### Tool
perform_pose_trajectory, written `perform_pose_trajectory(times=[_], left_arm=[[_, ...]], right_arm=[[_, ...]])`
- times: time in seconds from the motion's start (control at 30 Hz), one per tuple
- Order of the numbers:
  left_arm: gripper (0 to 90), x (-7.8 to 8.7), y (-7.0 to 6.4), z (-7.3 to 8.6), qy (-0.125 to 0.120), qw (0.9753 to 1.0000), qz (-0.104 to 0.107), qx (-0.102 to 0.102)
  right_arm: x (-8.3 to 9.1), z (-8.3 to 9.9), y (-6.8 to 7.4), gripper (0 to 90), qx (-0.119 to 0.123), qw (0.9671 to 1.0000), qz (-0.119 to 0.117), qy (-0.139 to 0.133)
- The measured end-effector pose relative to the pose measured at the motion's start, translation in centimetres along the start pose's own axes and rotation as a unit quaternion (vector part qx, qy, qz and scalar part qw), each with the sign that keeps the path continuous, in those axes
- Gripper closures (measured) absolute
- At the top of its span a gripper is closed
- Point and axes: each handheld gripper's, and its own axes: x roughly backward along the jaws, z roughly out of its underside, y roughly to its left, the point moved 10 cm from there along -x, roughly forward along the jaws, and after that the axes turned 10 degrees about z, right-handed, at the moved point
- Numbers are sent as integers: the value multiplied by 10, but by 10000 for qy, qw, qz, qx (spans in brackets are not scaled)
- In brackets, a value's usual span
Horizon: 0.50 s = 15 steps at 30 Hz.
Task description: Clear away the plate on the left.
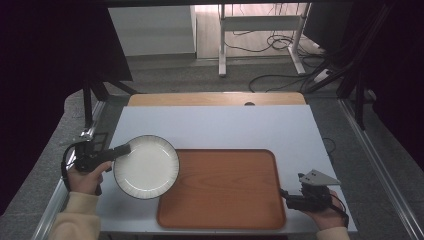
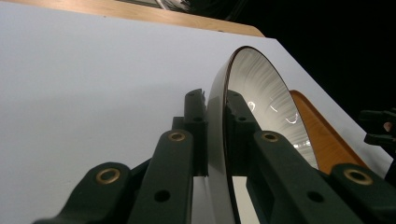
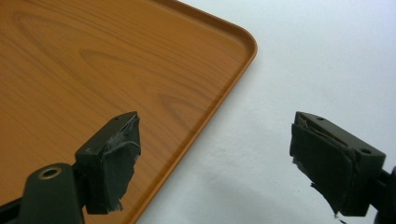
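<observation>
A white plate with a dark rim hangs just left of the wooden tray, overlapping its left edge. My left gripper is shut on the plate's left rim. In the left gripper view the plate stands edge-on between the two jaws, one on each side of its rim, with my left gripper clamped there. My right gripper sits at the tray's right edge near the front. In the right gripper view my right gripper is open, straddling the tray rim with nothing between its pads.
The tray lies bare on a white tabletop, with a wooden strip along the far edge. Beyond the table are a desk frame and cables on the floor. The right hand shows far off in the left gripper view.
</observation>
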Motion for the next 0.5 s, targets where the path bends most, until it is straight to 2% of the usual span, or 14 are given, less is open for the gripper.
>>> perform_pose_trajectory(times=[0.3,0.5], left_arm=[[824,-11,-13,-2,15,10000,80,-46],[823,-25,-23,-4,26,9998,191,-40]], right_arm=[[1,-1,0,167,-28,10000,5,-23],[1,0,-2,167,-68,10000,-1,-26]])
